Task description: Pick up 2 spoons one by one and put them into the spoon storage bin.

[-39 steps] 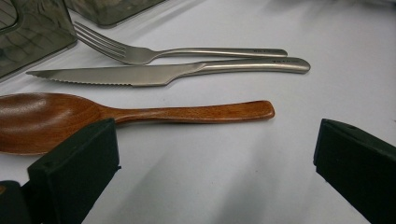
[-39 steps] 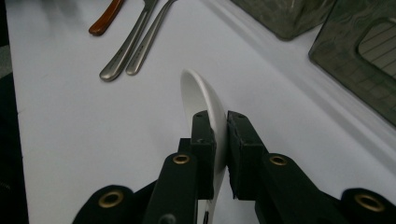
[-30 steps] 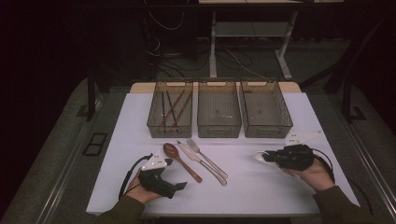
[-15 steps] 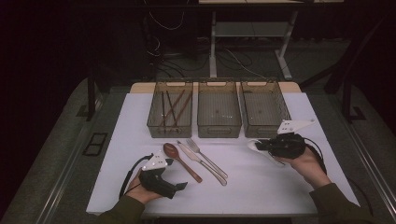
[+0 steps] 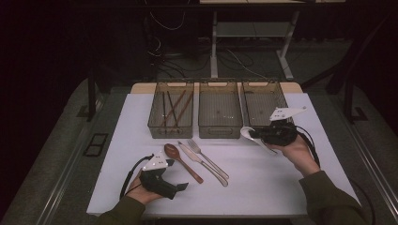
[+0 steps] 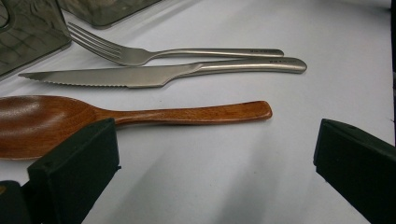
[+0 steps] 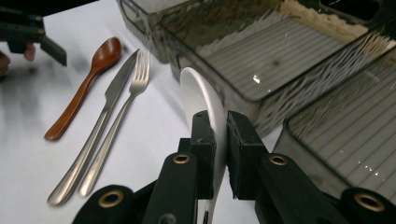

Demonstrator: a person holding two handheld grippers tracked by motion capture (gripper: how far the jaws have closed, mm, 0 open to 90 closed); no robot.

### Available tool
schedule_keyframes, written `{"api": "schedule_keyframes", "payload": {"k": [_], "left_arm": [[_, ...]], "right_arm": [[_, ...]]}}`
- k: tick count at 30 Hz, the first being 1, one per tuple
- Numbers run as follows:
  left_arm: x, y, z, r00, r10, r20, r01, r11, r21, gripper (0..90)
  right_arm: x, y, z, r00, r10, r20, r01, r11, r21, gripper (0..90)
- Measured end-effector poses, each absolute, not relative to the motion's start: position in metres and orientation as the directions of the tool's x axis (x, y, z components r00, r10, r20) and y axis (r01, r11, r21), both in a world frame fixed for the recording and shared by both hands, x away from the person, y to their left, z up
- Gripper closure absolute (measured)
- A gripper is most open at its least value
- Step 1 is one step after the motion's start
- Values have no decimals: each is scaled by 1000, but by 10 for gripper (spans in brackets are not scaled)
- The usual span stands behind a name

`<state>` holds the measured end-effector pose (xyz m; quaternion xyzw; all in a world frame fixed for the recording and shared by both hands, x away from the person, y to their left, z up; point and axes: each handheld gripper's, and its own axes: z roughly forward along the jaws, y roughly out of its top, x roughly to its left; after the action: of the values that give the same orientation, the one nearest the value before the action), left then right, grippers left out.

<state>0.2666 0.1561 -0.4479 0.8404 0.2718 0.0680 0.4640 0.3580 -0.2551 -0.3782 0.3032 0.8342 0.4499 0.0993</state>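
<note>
Three bins (image 5: 219, 131) stand just ahead of the right gripper (image 7: 220, 140), their far ends dim and the left one's dark sticks hard to make out. That gripper is clamped on a white spoon (image 7: 201, 100), its handle hidden between the jaws, bowl raised beside the middle bin. The left gripper (image 5: 180, 186), jaws wide apart, rests near one wooden spoon (image 6: 93, 119), one knife (image 6: 159, 74) and one fork (image 6: 154, 53).

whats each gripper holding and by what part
Right gripper pinches a white spoon by its handle, just behind the bowl. Left gripper is open, holding nothing.

High cam overhead, fwd; tool cams close, share wooden spoon (image 6: 140, 114).
</note>
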Motion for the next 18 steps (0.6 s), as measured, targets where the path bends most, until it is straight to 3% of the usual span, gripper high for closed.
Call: {"api": "schedule_keyframes", "payload": {"k": [18], "left_arm": [[269, 152, -446, 847, 513, -139, 388, -419, 821, 0]], "right_arm": [[403, -223, -352, -762, 639, 103, 395, 333, 856, 817]]}}
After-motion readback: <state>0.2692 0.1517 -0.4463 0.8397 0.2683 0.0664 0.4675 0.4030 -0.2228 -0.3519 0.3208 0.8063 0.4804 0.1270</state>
